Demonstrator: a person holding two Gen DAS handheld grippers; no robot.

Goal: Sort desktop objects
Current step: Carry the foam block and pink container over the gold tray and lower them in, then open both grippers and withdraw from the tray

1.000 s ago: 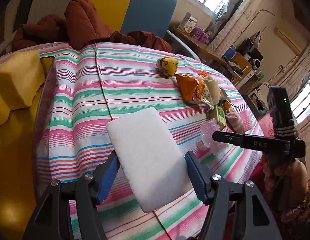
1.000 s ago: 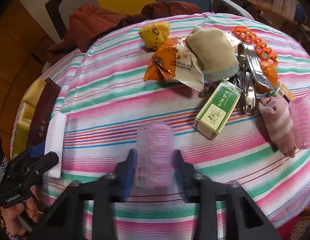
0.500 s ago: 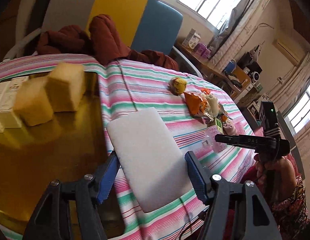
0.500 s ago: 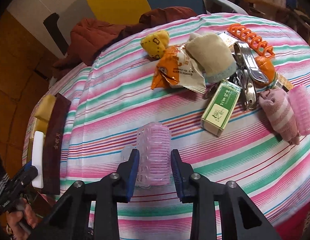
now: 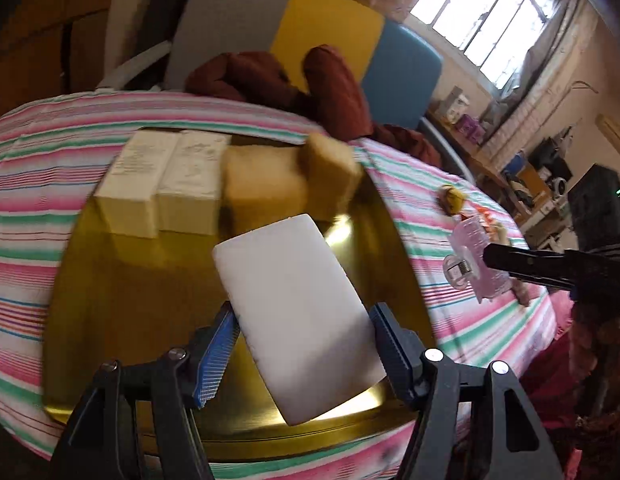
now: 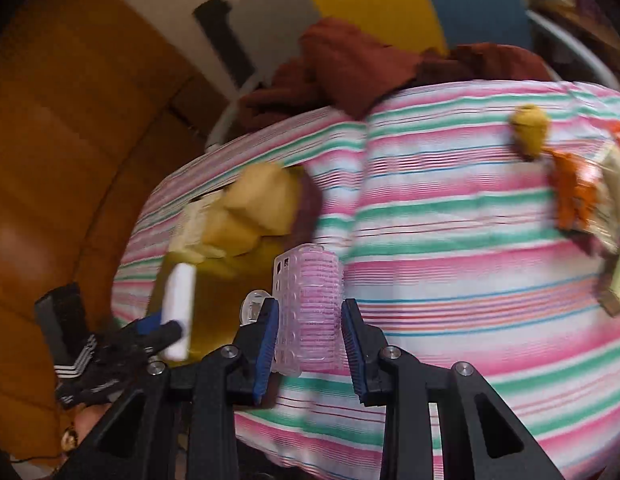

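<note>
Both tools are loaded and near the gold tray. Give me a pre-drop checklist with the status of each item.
1. Left tool grips the white block: ok.
2. Right tool grips the pink hair roller: ok.
3. White block is over the gold tray: ok.
4. Bare tray floor under the block: ok.
5. Roller over the tray: cannot tell; it sits at the tray's edge.
6. Two cream boxes and the yellow sponges clear of the drop spot: ok.
</note>
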